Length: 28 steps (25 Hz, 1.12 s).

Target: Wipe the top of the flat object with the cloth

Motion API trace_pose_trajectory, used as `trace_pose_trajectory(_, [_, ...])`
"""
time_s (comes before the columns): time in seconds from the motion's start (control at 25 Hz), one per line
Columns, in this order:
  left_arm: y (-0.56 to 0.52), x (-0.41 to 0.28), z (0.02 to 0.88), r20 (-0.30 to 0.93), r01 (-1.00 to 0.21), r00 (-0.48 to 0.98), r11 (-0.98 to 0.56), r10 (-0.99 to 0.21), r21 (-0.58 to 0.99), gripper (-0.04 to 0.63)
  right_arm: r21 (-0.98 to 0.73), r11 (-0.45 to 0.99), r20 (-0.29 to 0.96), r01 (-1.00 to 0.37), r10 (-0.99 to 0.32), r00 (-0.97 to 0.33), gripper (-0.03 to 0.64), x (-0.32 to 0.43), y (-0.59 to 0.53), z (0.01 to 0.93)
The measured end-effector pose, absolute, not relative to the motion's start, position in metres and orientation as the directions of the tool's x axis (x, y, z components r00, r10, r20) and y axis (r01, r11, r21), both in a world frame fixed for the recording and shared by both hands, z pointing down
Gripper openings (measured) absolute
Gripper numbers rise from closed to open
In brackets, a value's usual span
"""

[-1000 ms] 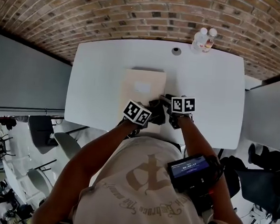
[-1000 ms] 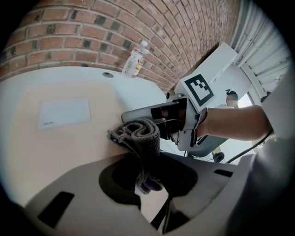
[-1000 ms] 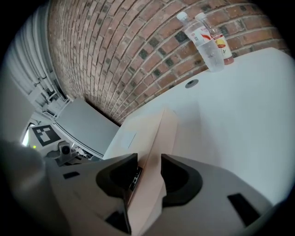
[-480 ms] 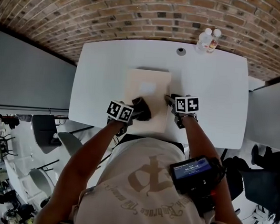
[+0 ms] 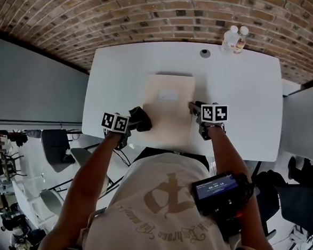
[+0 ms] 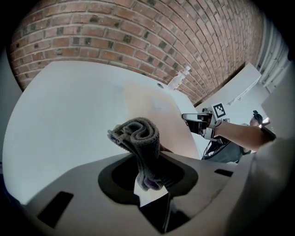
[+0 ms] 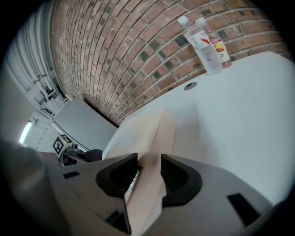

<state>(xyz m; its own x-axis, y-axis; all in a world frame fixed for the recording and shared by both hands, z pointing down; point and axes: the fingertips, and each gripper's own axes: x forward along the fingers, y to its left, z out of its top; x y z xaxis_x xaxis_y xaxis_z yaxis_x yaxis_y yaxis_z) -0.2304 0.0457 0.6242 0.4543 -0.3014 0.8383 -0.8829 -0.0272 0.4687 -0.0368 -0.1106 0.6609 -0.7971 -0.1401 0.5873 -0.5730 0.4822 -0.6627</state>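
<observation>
A flat beige box [image 5: 168, 104] lies in the middle of the white table [image 5: 243, 101]. My left gripper [image 5: 135, 121] is shut on a folded dark grey cloth [image 5: 141, 118], which sits at the box's near left edge. In the left gripper view the cloth [image 6: 138, 136] sticks up from between the jaws of the left gripper [image 6: 146, 170], with the box [image 6: 159, 110] beyond it to the right. My right gripper [image 5: 194, 108] is shut on the box's right edge. In the right gripper view that box edge [image 7: 154, 138] runs between the jaws of the right gripper [image 7: 148, 168].
Two plastic bottles [image 5: 234, 39] stand at the table's far edge, beside a round cable hole [image 5: 205, 53]. A brick floor [image 5: 73, 14] lies beyond the table. A grey partition [image 5: 36, 86] and chairs [image 5: 54, 141] are at the left.
My left gripper has carried the cloth leftward across the near part of the box, from beside the right gripper to the box's left edge. The right gripper has kept still on the box.
</observation>
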Motion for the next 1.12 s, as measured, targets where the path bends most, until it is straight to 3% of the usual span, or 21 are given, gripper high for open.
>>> trace_pose_trajectory(0.2, [0.052, -0.233, 0.612, 0.815, -0.856, 0.482, 0.026, -0.322, 0.517, 0.106, -0.660, 0.489, 0.585, -0.570, -0.141, -0.798, 0.169, -0.038, -0.110, 0.661])
trace_pose_trajectory(0.44, [0.027, -0.157, 0.586, 0.728, -0.787, 0.612, -0.143, -0.310, 0.600, 0.104, -0.666, 0.482, 0.582, -0.569, -0.141, -0.801, 0.169, -0.039, -0.113, 0.661])
trace_pose_trajectory(0.84, [0.005, -0.058, 0.595, 0.663, -0.692, 0.721, -0.261, -0.201, 0.673, 0.104, -0.664, 0.490, 0.586, -0.565, -0.129, -0.800, 0.169, -0.040, -0.112, 0.661])
trace_pose_trajectory(1.12, [0.027, -0.004, 0.616, 0.675, -0.655, 0.735, -0.325, -0.062, 0.683, 0.106, -0.664, 0.489, 0.588, -0.565, -0.125, -0.799, 0.169, -0.038, -0.111, 0.663])
